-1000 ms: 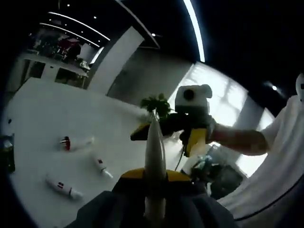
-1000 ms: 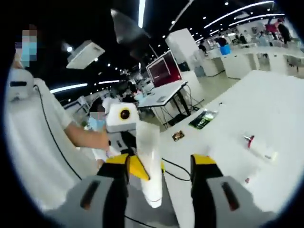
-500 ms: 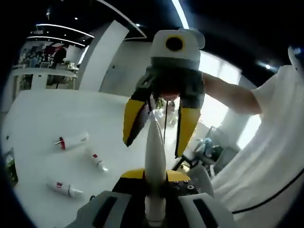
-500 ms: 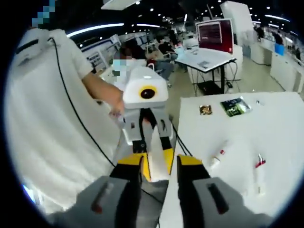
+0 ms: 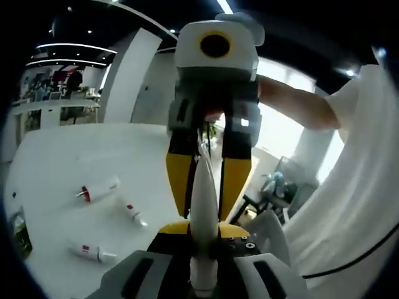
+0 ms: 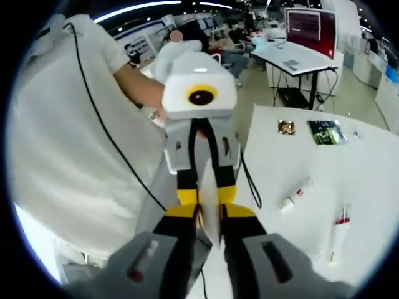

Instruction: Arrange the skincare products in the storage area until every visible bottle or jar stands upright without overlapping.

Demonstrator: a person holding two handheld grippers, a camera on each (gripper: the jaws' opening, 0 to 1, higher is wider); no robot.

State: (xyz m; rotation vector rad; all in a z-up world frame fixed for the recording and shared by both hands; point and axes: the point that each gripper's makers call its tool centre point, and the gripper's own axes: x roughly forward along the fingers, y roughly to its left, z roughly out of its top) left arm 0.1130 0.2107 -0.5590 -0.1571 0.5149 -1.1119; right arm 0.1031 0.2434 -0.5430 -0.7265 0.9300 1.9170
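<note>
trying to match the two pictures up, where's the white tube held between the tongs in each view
Left gripper view: the white tube stands at centre bottom, edge-on, rising from the left tongs toward the right tongs.
Right gripper view: it is the white strip at lower centre, between both tongs.
Shared landmark: the red-capped tubes lying on the white table.

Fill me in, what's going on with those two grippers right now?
A person holds both grippers face to face above the white table, with one white tube between them. The left gripper is shut on the tube, and the right gripper has closed around the other end, as in a handover. Three more tubes lie flat on the table, none upright yet.
</note>
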